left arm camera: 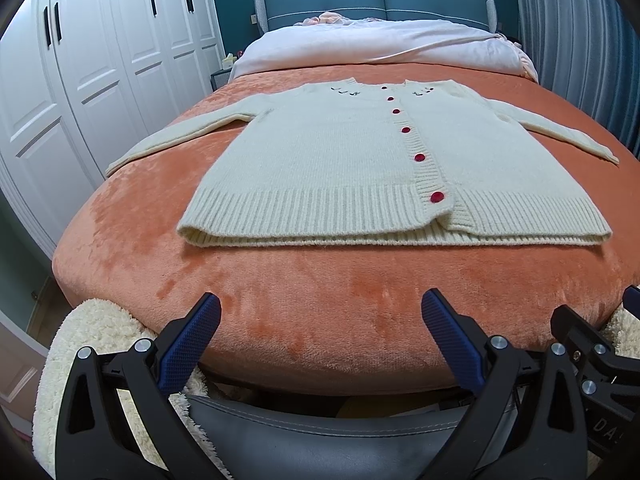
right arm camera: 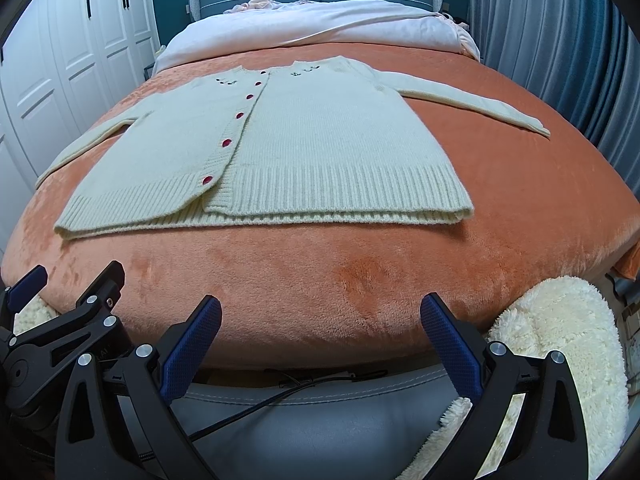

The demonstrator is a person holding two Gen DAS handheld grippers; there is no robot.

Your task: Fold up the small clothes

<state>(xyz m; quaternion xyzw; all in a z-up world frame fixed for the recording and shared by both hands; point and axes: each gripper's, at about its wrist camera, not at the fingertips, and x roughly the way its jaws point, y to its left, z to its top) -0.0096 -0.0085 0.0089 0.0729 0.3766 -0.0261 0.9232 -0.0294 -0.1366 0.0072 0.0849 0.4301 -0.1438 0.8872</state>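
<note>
The cardigan (left arm camera: 384, 160) lay flat and buttoned on the blanket (left arm camera: 280, 300), ahead of both claws, sleeves spread to either side and hem nearest them, a layout that suited folding from the sleeves inward. The left claw (left arm camera: 320, 320) hung off the bed's near edge with its jaws wide apart and nothing between them. The right claw (right arm camera: 320, 320) sat just beside it, equally wide and empty. Both were well short of the hem, probably poised there so each could reach its own side. No fold looked begun.
</note>
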